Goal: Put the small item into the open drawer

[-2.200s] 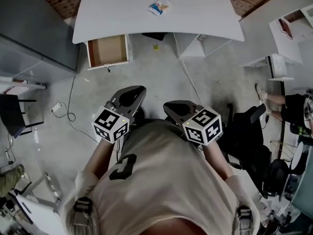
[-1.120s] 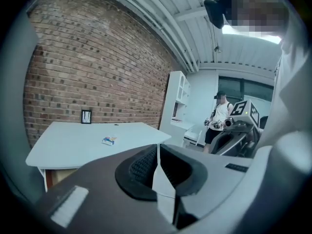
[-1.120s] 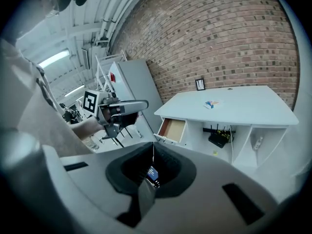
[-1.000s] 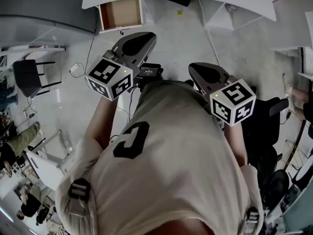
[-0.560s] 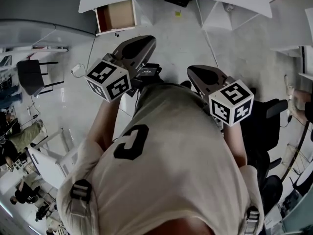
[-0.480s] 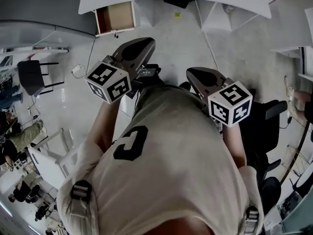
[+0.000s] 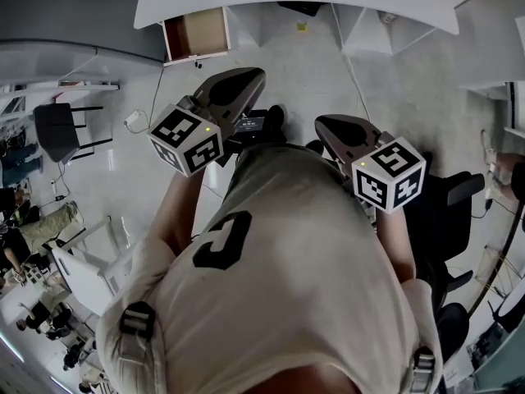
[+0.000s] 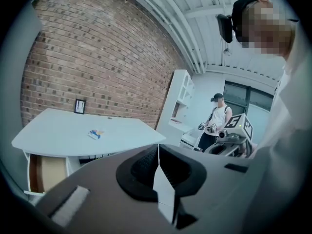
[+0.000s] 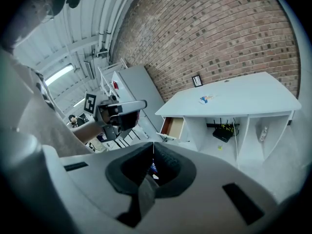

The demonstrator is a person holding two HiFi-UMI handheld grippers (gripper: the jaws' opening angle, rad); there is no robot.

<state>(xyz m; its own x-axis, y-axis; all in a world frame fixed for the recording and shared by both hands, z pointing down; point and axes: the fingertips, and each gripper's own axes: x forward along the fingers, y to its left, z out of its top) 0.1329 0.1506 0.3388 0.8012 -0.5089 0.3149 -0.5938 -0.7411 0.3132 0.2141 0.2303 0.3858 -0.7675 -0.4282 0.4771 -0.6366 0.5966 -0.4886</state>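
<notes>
The small item (image 8: 96, 133), a flat blue and white packet, lies on the white desk (image 8: 58, 130); the right gripper view also has the packet (image 9: 206, 99) on the desk top. The open drawer (image 7: 197, 33) hangs under the desk's left end, wood-lined and empty as far as I see. My left gripper (image 7: 244, 79) is held in front of my chest, well short of the desk, its jaws shut with nothing between them. My right gripper (image 7: 330, 126) is beside it at the same height, also shut and empty. In the head view the desk top is cut off.
Another person with grippers (image 8: 217, 118) stands off to the side. A black chair (image 7: 53, 130) is on the left and a dark office chair (image 7: 443, 220) on the right. A cable and plug (image 7: 133, 121) lie on the floor. White shelving (image 7: 369, 31) sits under the desk.
The desk has slid to the top edge of the head view and the packet has left it. Both grippers stand higher in the frame. Over the last half second they barely move.
</notes>
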